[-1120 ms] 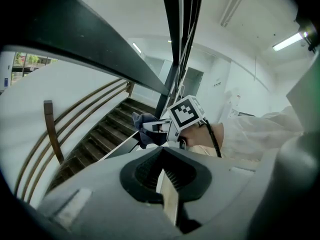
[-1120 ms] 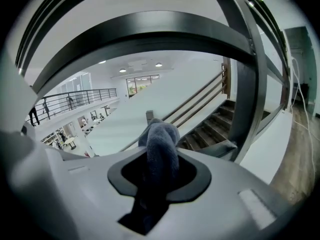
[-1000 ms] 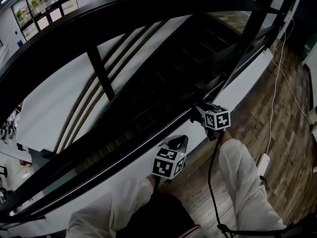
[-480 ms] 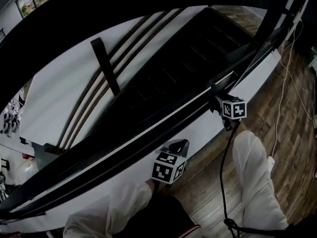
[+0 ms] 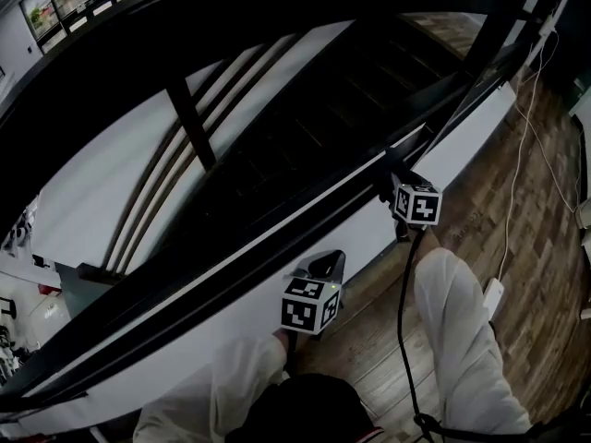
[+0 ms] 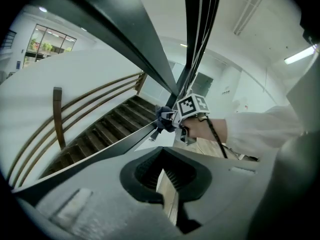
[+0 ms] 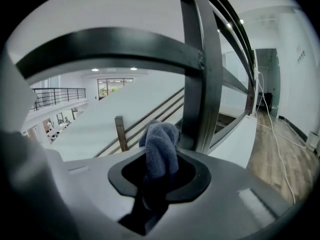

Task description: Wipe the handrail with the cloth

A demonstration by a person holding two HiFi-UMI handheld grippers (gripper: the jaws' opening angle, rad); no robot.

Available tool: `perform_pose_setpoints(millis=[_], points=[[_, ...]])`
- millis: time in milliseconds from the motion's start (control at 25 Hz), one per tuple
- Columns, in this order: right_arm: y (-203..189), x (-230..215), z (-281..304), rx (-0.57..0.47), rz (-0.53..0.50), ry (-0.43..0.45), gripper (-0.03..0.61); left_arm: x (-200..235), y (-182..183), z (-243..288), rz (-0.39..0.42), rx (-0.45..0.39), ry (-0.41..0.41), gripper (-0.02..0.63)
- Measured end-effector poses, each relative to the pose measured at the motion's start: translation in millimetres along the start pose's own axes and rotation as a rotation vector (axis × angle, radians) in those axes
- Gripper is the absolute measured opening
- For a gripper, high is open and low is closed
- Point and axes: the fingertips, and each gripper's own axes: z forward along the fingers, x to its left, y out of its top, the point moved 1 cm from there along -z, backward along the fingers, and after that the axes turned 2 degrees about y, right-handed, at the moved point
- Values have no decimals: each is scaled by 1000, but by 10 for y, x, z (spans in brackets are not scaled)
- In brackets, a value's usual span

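Observation:
A black metal railing runs across the head view, with a broad top handrail (image 5: 277,12) and a lower rail (image 5: 231,257) beside a dark staircase. My right gripper (image 5: 388,175) is at the lower rail, shut on a blue-grey cloth (image 7: 160,146) that bunches out of its jaws. The cloth sits right next to a black upright post (image 7: 201,69). In the left gripper view the cloth (image 6: 163,118) touches the lower rail. My left gripper (image 5: 325,268) hangs lower, in front of the white base wall, its jaws together with nothing between them.
A white cable (image 5: 517,146) trails over the wooden floor (image 5: 480,201) at the right, to a white power strip (image 5: 491,295). The gripper's black cable (image 5: 402,321) hangs by the person's white sleeve (image 5: 457,340). Wooden stair rails (image 5: 175,192) line the far white wall.
My right gripper with the cloth has shifted a little up and to the right along the lower rail. The left gripper stays at about the same spot.

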Motion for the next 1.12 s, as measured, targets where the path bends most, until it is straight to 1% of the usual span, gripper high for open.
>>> perform_pose_setpoints(millis=[40, 120, 240, 360, 520, 600, 720, 840, 920, 1040, 1120], points=[[28, 89, -132, -8, 5, 2, 84, -14, -11, -41, -12, 6, 23, 2], [22, 268, -446, 10, 11, 26, 83, -126, -70, -183, -33, 25, 57, 2], [19, 534, -883, 60, 6, 83, 83, -269, -96, -469, -24, 38, 93, 2], [168, 746, -1344, 95, -1, 131, 82, -353, 109, -847, 13, 17, 142, 2], [452, 1140, -2106, 132, -39, 218, 81, -612, 487, -1490, 48, -27, 225, 2], [641, 1377, -2506, 132, -36, 260, 81, -777, 701, -1836, 67, -56, 271, 2], [969, 1836, -3171, 127, -36, 340, 81, -1127, 961, -2466, 78, -85, 330, 2], [1311, 2511, -3863, 110, -54, 473, 81, -1410, 1112, -3235, 67, -99, 416, 2], [1547, 2920, -4368, 94, -61, 543, 81, -1580, 1213, -3771, 44, -128, 471, 2], [1914, 3337, -5142, 66, -69, 613, 81, -1902, 1388, -4510, 8, -178, 531, 2], [2188, 3549, -5650, 30, -62, 658, 83, -2143, 1502, -5009, -10, -217, 572, 2]])
